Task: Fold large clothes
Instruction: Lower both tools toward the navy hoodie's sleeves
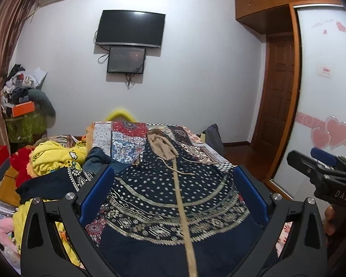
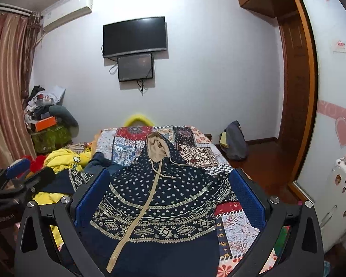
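Left wrist view: left gripper (image 1: 173,184) held above the bed, jaws spread wide, nothing between the blue pads (image 1: 96,190). Below it a navy hooded garment (image 1: 163,198) lies flat on the patchwork bedspread (image 1: 124,143), front up, hood (image 1: 160,146) pointing toward the far wall, tan lining showing. A tan placket strip (image 1: 184,217) runs down the garment's middle toward the camera; drawcords trail beside it. Left of the garment, a heap of yellow clothes (image 1: 55,157). Right gripper (image 1: 316,161) shows at the right edge, seen side-on; its jaw gap cannot be judged from here. Wall-mounted TV (image 1: 130,28) straight ahead, wooden door (image 1: 279,87) to the right. Right wrist view: right gripper (image 2: 170,184) also hangs above the garment (image 2: 163,207), jaws wide apart and empty, blue pads (image 2: 246,198) flanking the patterned chest area. Hood (image 2: 158,146) far end, placket (image 2: 138,217) slanting to lower left. Bedspread (image 2: 237,228) exposed at the garment's right side. Left gripper (image 2: 18,175) visible at the left edge, over the yellow clothes (image 2: 62,159). A grey bag (image 2: 235,140) sits on the floor beyond the bed.
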`<state>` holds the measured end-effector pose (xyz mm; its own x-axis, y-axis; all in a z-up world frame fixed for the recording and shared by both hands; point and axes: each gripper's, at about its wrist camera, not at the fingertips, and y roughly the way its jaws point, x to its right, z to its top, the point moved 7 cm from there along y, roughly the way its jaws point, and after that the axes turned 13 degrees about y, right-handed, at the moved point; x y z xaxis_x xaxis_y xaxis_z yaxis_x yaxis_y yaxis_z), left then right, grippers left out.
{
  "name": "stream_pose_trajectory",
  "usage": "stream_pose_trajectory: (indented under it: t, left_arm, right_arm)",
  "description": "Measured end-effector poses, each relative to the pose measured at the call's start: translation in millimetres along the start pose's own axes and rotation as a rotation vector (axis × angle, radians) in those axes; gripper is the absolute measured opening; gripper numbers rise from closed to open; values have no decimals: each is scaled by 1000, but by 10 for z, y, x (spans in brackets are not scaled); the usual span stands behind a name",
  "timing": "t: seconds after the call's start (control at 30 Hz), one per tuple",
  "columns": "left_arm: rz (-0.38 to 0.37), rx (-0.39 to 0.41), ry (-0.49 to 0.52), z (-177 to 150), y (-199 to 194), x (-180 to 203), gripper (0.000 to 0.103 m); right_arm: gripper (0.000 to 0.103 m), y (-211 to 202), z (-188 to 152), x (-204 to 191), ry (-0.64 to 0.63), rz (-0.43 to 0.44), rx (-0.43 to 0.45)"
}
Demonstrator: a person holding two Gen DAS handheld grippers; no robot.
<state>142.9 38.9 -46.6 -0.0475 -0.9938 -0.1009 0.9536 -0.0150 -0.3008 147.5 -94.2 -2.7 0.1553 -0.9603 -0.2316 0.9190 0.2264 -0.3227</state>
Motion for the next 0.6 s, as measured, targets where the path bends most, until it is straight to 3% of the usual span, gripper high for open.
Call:
stream_pose_trajectory:
  t: [0.13,0.27,0.4,0.47,0.6]
  left_arm:
    - [94,-15,3,-5,268,-370,103]
    - [140,-71,-10,-89,594,-795,103]
    - [243,-134,-9,-234,890,-1322,103]
    - [252,-181,-24,-339,1053,-1596,103]
    - [204,-266,-119,-637,1323,-2075,103]
  right_arm:
    - [103,287,-5,-28,-13,-7,-30]
    - [103,615,-14,-47,-24,-5,-64]
    - [103,1017,-55,-94,-51,0,-113]
    - [103,1224,-77,-119,-70,2,-138]
    - [103,1660,-203,-151,-120,0,-208]
